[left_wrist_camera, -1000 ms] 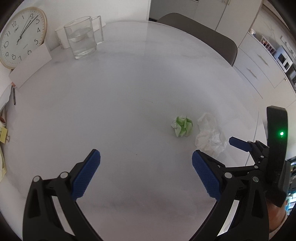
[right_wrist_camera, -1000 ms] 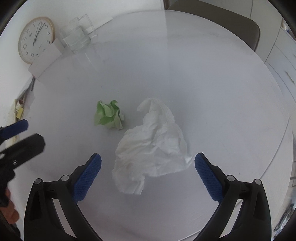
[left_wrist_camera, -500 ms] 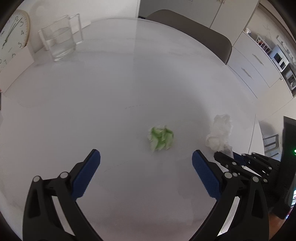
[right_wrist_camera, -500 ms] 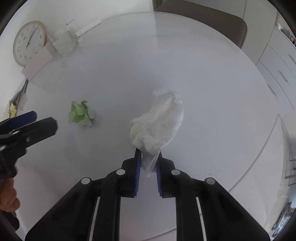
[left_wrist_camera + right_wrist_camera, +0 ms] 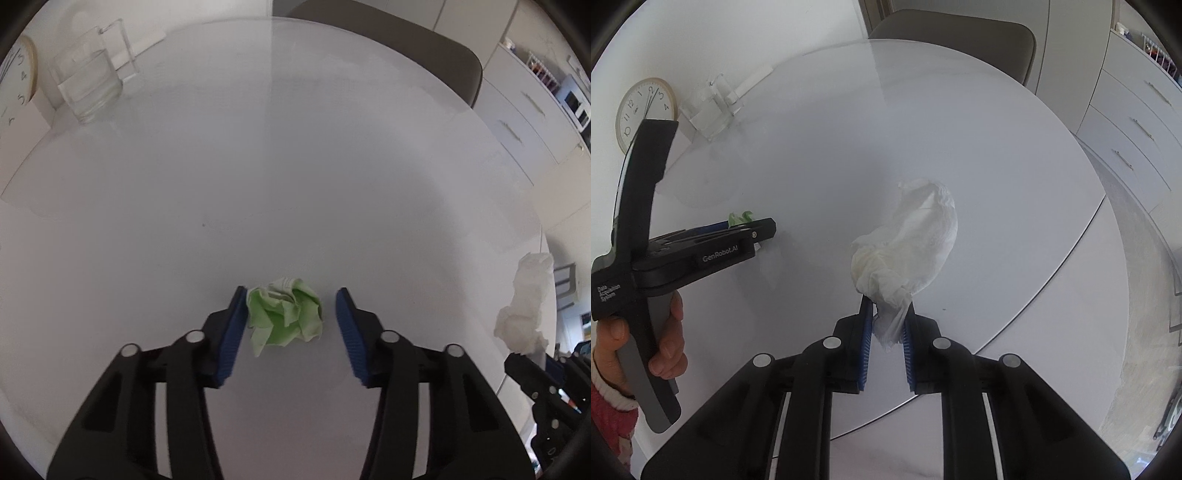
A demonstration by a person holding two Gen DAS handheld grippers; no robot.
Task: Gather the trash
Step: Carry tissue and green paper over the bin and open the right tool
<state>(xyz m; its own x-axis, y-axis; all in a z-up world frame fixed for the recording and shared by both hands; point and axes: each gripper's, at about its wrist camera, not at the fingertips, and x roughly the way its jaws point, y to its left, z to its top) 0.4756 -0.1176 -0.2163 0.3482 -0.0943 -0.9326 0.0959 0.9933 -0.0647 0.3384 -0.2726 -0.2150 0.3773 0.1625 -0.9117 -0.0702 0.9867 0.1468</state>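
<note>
A crumpled green paper ball (image 5: pixel 284 316) lies on the round white table (image 5: pixel 295 166). My left gripper (image 5: pixel 291 302) is open around it, its left pad touching the ball and the right pad a little apart. In the right wrist view the left gripper (image 5: pixel 746 230) hides most of the green ball (image 5: pixel 740 218). My right gripper (image 5: pixel 887 312) is shut on a crumpled white tissue (image 5: pixel 908 243) and holds it above the table near its right edge. The tissue also shows in the left wrist view (image 5: pixel 526 302).
A glass of water (image 5: pixel 86 85) and a round wall clock (image 5: pixel 18 77) stand at the table's far left. A grey chair (image 5: pixel 406 48) is at the far side. White drawers (image 5: pixel 1137 122) stand to the right, beyond the table edge.
My left gripper moved forward and narrowed around the green ball. My right gripper lifted the white tissue up off the table.
</note>
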